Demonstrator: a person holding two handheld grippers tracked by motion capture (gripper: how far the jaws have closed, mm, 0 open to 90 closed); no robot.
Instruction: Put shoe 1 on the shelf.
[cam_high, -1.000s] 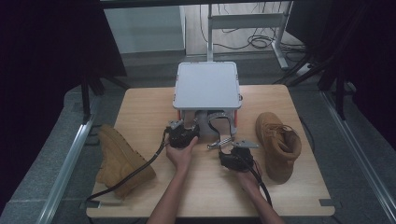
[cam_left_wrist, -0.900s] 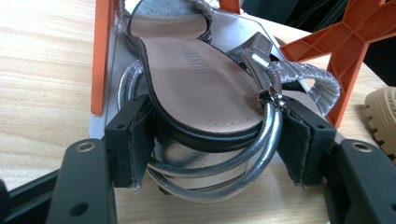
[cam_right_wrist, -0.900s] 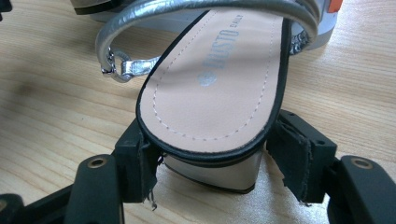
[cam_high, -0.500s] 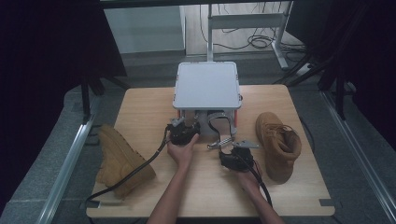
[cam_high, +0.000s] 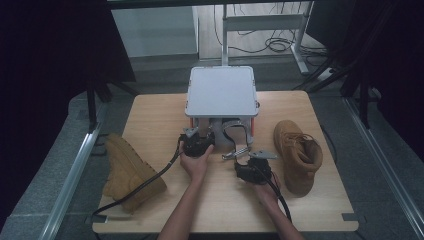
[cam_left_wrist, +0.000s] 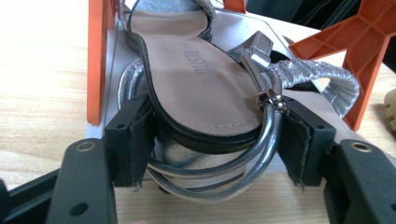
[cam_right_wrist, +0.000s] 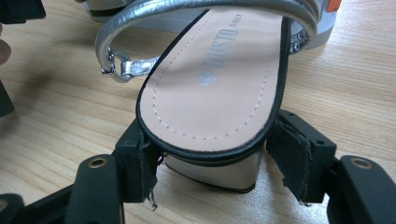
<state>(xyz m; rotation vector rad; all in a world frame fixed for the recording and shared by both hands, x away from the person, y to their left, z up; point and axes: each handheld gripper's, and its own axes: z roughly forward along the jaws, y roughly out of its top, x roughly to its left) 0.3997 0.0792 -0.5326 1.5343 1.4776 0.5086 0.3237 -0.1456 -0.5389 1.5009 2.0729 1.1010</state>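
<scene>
Gripping one silver sandal in each of my two grippers, I am working at the wooden table (cam_high: 150, 110). My left gripper (cam_left_wrist: 212, 140) is standing wide, its two pads pressing on either side of the heel end of the first sandal (cam_left_wrist: 196, 79), whose silver straps (cam_left_wrist: 261, 140) are looping between the jaws. Just ahead of that gripper, two orange legs (cam_left_wrist: 95, 56) of a grey-topped rack (cam_high: 221, 91) are flanking the sandal. My right gripper (cam_right_wrist: 212, 149) is also standing wide, clamped on the heel of the second sandal (cam_right_wrist: 215, 79), which is resting on the wood directly before it. Two tan boots are lying on the table: one (cam_high: 127, 170) well out beyond my left gripper, the other (cam_high: 297, 155) just beside my right.
</scene>
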